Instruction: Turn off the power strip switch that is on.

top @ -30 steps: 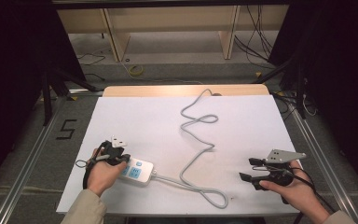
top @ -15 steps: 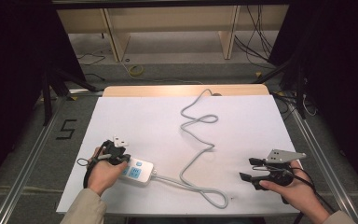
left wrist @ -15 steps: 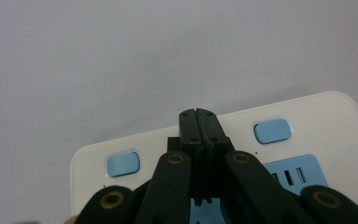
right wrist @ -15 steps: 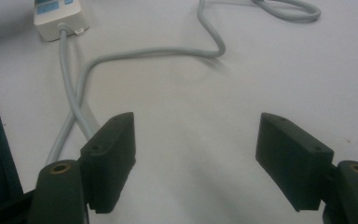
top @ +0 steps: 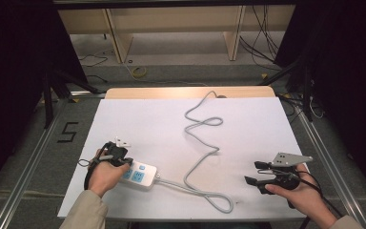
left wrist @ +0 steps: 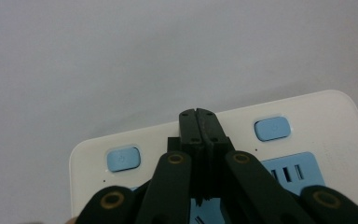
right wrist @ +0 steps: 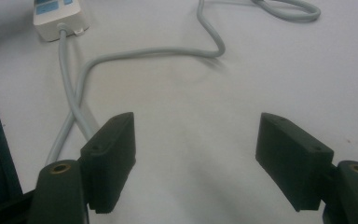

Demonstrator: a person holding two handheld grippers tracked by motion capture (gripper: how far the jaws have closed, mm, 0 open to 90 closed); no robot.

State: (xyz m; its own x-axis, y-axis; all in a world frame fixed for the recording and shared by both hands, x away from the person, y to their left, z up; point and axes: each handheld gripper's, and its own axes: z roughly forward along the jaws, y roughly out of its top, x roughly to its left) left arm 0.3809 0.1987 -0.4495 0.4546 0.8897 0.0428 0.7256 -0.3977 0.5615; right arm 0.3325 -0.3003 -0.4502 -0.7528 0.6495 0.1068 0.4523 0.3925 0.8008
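Observation:
A white power strip (top: pixel 140 174) with blue sockets and blue buttons lies near the table's front left. My left gripper (top: pixel 124 164) is shut, its tips resting over the strip's left end. In the left gripper view the closed jaws (left wrist: pixel 199 122) point down onto the strip (left wrist: pixel 317 112) between two blue buttons (left wrist: pixel 123 158). The strip's grey cable (top: pixel 201 143) snakes across the white table to the far edge. My right gripper (top: pixel 256 172) is held at the front right, open, with nothing between its pads (right wrist: pixel 112 154). In the right gripper view, the cable (right wrist: pixel 135 53) and strip (right wrist: pixel 58 18) lie ahead.
The white tabletop (top: pixel 267 124) has a wooden strip along its far edge. Metal rails run down both sides of the table, and a "5" (top: pixel 68 132) is marked on the floor at the left. Shelving and loose cables stand beyond the far end.

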